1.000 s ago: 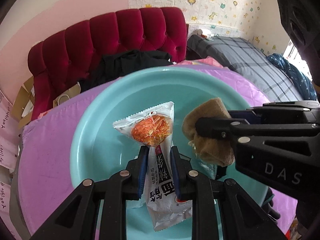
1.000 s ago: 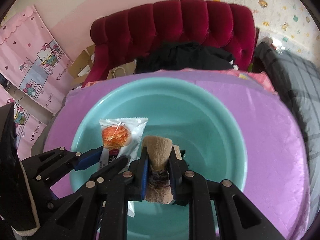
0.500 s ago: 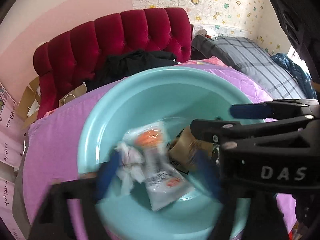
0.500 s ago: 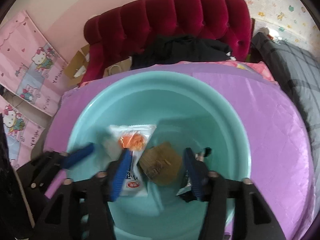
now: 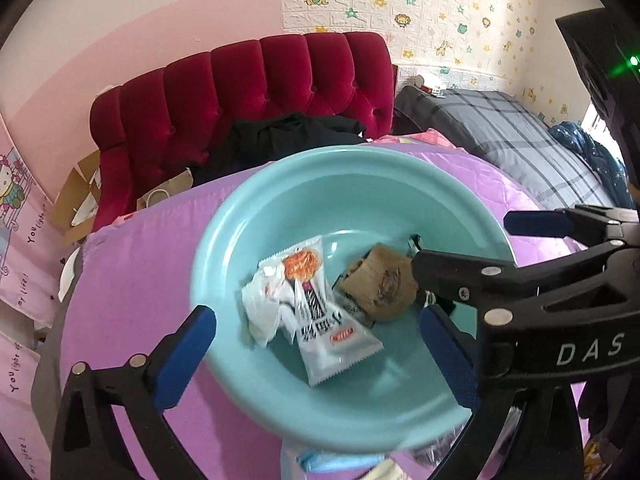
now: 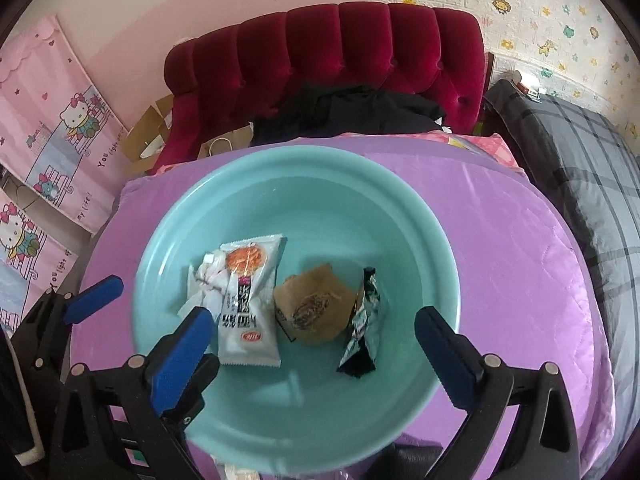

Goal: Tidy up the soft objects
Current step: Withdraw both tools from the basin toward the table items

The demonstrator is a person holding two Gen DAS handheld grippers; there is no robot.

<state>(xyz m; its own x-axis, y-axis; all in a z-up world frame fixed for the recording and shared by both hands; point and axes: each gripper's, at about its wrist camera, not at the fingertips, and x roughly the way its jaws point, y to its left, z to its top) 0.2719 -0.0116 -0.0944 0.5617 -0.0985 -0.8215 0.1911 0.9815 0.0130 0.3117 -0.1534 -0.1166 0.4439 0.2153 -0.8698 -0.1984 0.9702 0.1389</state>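
A turquoise basin (image 5: 400, 168) (image 6: 400, 208) sits on the purple bed cover. In it lie a white snack packet with an orange picture (image 5: 320, 312) (image 6: 248, 304), a crumpled white wrapper (image 5: 260, 304) (image 6: 202, 280), a brown sock-like cloth (image 5: 380, 284) (image 6: 316, 308) and a black-and-silver packet (image 6: 364, 320). My left gripper (image 5: 316, 360) is open and empty above the basin's near rim. My right gripper (image 6: 316, 352) is open and empty above the basin; it also shows in the left wrist view (image 5: 480, 244) at the right.
A red tufted headboard (image 6: 340, 60) with black clothing (image 6: 348, 112) stands behind the basin. A grey plaid blanket (image 6: 580, 160) lies at the right. Cardboard and a paper bag (image 6: 220, 146) sit at the left, by pink Hello Kitty panels (image 6: 60, 112).
Both grippers opened and pulled back. The left let go of the snack packet and the right let go of the brown cloth; both things now lie in the basin.
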